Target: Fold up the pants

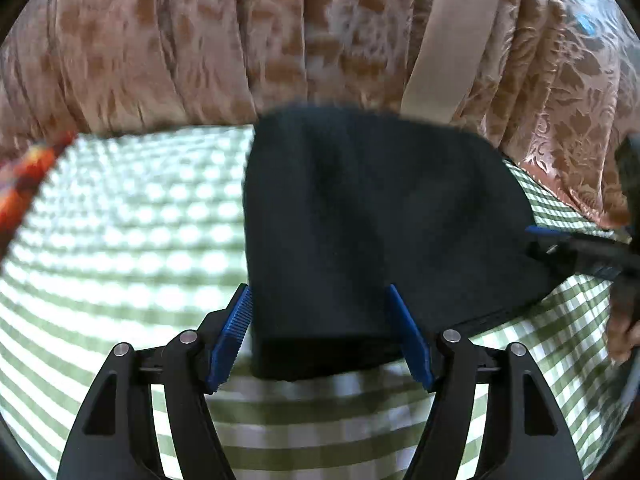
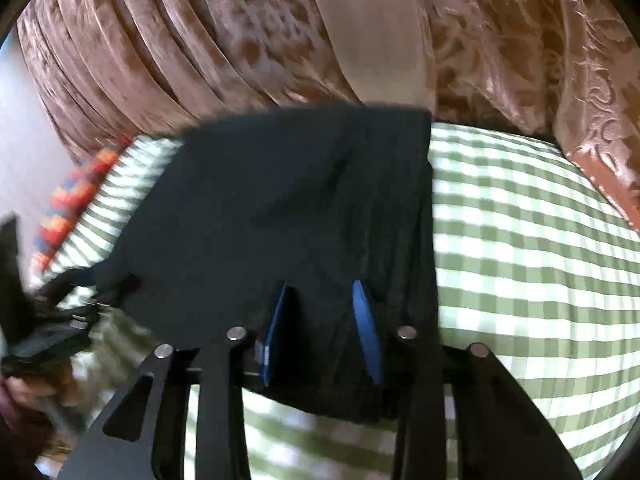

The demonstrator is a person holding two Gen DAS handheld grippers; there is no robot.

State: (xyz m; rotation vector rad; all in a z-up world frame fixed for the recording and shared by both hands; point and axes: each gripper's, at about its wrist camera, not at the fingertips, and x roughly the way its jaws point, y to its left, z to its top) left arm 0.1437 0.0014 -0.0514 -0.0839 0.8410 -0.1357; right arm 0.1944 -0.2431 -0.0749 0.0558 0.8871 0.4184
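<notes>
Dark navy pants (image 1: 360, 216) lie folded on a green-and-white checked sheet (image 1: 132, 220). My left gripper (image 1: 320, 296) is open, its blue pads (image 1: 236, 336) on either side of the near left corner of the folded pants. My right gripper (image 2: 322, 292) is partly open over the near right part of the pants (image 2: 288, 200), with a ridge of dark cloth between its blue pads (image 2: 366, 328). The right gripper also shows at the right edge of the left wrist view (image 1: 560, 246), at the pants' right edge.
A pink-brown patterned curtain (image 1: 200, 40) with a beige tie band (image 1: 448, 40) hangs behind the bed. A red-orange patterned cloth (image 1: 24, 184) lies at the far left edge. The checked sheet (image 2: 520, 240) extends to the right of the pants.
</notes>
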